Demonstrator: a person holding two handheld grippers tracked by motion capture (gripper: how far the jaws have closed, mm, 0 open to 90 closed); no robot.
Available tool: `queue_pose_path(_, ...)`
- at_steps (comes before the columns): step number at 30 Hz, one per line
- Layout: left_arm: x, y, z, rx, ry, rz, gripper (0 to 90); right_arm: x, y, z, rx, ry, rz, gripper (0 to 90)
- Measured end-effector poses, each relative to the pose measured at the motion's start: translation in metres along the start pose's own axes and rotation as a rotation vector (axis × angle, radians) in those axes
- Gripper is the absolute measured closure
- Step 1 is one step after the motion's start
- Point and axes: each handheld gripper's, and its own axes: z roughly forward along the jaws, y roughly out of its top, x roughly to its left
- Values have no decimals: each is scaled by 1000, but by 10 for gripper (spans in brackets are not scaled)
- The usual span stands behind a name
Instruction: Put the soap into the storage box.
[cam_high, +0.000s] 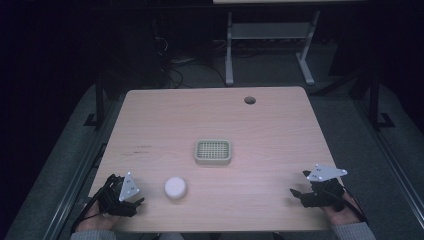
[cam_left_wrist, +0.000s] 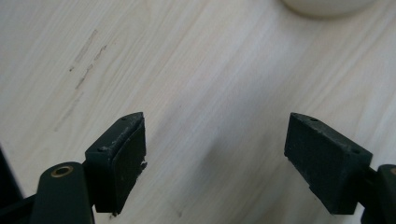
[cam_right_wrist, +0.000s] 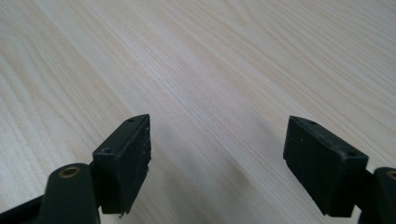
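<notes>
- Left gripper (cam_high: 131, 202): near-left corner of the counter (cam_high: 270, 130), held low over the wood. Fingers (cam_left_wrist: 122, 158) spread wide, released, nothing between them; through the gap, bare wood grain. In the left gripper view they hang just above the surface; whether they touch it, cannot tell.
- White round object (cam_high: 175, 187): on the counter near the front edge, just right of the left gripper, apart from it. Its pale rim (cam_left_wrist: 327, 5) shows at the far top edge of the left gripper view, well beyond the fingertips.
- Right gripper (cam_high: 301, 194): near-right corner, also low over the counter. Fingers (cam_right_wrist: 126, 161) equally wide apart, released, holding nothing; plain wood between them.
- Small grid-topped tray (cam_high: 213, 151): centre of the counter, farther back than the white round object and slightly right of it, separate from both grippers.
- Faint dark scuff marks (cam_left_wrist: 84, 58) on the wood, far-left of the left fingers.
</notes>
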Motion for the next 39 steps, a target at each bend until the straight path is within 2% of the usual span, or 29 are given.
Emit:
queue_pose_path(1,0,0,0,6,-10,-6,205,2,1,0,-2,7,22,227)
queue_pose_path(3,2,0,-2,14,-34,1,214,3,0,0,-1,6,6,227)
queue_pose_path(4,3,0,-3,21,-47,5,224,4,0,0,-4,8,14,227)
queue_pose_path(6,7,2,-5,38,-77,6,196,5,1,-2,-7,9,21,227)
queue_pose_path(7,8,2,-6,44,-88,12,193,4,1,-2,-11,9,9,227)
queue_pose_path(8,9,3,-7,44,-91,17,186,4,2,-1,-8,8,-2,227)
queue_pose_path(10,11,6,-9,48,-112,28,181,5,2,-1,-4,8,1,227)
queue_pose_path(13,15,11,-10,44,-120,44,182,6,3,-1,-9,11,8,227)
queue_pose_path(16,20,17,-8,61,-163,79,196,6,3,-1,-6,13,7,227)
queue_pose_path(17,21,20,-7,71,-173,87,183,7,3,-1,-14,21,34,227)
queue_pose_path(19,24,26,-7,78,-194,105,183,6,3,-1,-8,18,11,227)
queue_pose_path(25,28,47,-5,105,-240,170,183,6,2,-1,-5,26,19,227)
queue_pose_path(28,25,58,-3,99,-255,209,187,7,2,-1,-11,26,25,227)
queue_pose_path(30,24,65,-2,98,-261,231,201,4,2,-2,-13,23,4,227)
queue_pose_path(31,24,68,-1,100,-261,237,194,5,2,-2,-17,26,25,227)
queue_pose_path(34,23,77,2,113,-264,256,185,5,1,-2,-18,28,25,227)
queue_pose_path(39,21,87,7,130,-298,287,180,5,1,-2,-16,33,24,227)
